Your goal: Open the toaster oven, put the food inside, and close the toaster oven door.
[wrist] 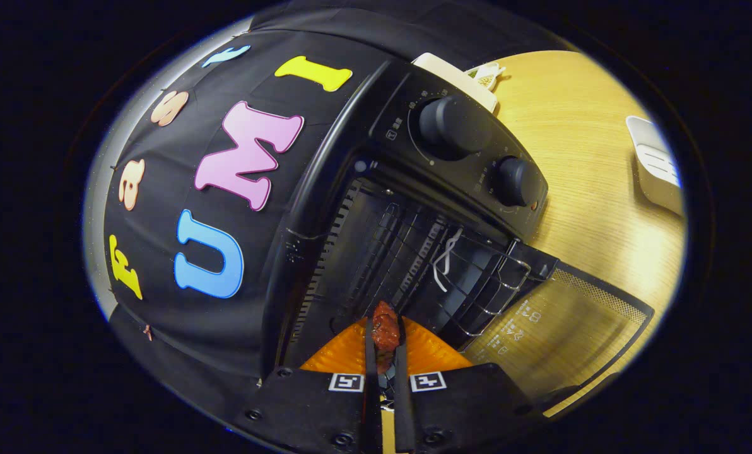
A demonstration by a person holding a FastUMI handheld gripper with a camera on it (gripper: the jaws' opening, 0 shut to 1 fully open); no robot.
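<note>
You are in a small booth made to look like a kitchen. A black toaster oven (414,208) sits on a light wooden table (578,157), and its glass door (559,328) hangs open. Two round knobs (455,126) are on its front. Behind it hangs a black cloth wall (180,296), not a real kitchen wall. A white box (653,164) lies further off on the table.

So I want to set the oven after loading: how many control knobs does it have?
2: a larger knob and a smaller knob beside it on the toaster oven control panel. The gripper holds the food at the open door.
</note>
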